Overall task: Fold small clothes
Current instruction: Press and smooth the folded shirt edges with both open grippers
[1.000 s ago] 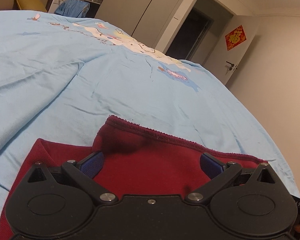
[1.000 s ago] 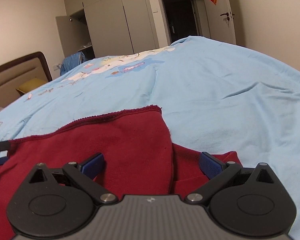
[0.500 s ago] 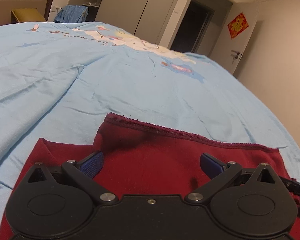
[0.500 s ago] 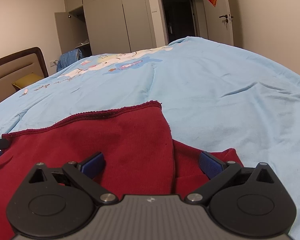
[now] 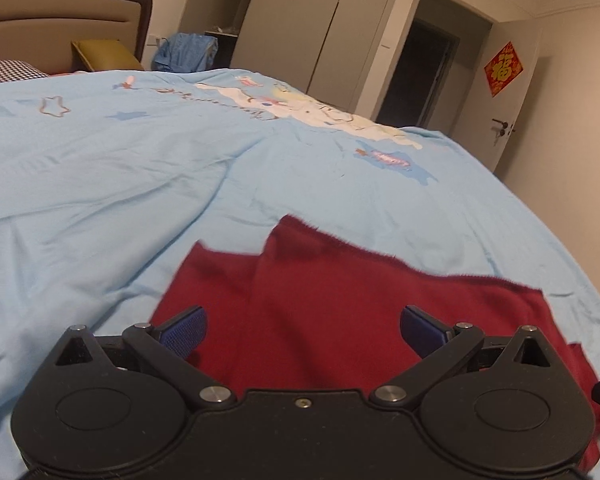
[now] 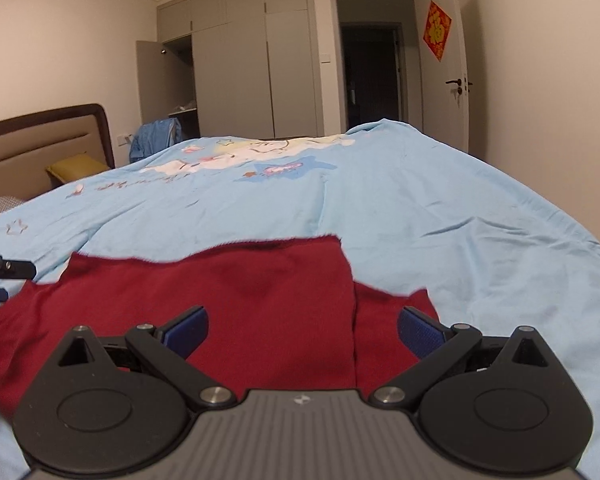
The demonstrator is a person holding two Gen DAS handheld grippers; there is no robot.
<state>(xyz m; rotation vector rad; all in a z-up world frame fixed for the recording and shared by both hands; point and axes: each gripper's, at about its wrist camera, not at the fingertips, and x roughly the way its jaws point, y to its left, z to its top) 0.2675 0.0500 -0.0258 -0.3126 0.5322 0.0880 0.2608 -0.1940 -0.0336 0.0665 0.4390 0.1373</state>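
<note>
Dark-red knit garment point(image 5: 340, 320) lies partly folded on the light-blue printed bedspread point(image 5: 140, 184), while the left gripper point(image 5: 303, 330) and right gripper point(image 6: 302, 330) hover above it, blue-padded fingers point(image 6: 186, 330) spread wide, grasping nothing.

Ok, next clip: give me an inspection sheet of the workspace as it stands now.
Surface: bed under a light blue cover with cartoon print, wrinkled.
Job's things: one dark red garment lying flat on the cover, a folded layer visible on top.
Clutter: nothing seen on the cover besides the garment.
Grippers: left gripper open above the garment, holding nothing; right gripper open, likewise.
Cables: nothing seen.
Surroundings: headboard, yellow pillow, blue clothing by an open wardrobe, dark doorway, red door decoration.
</note>
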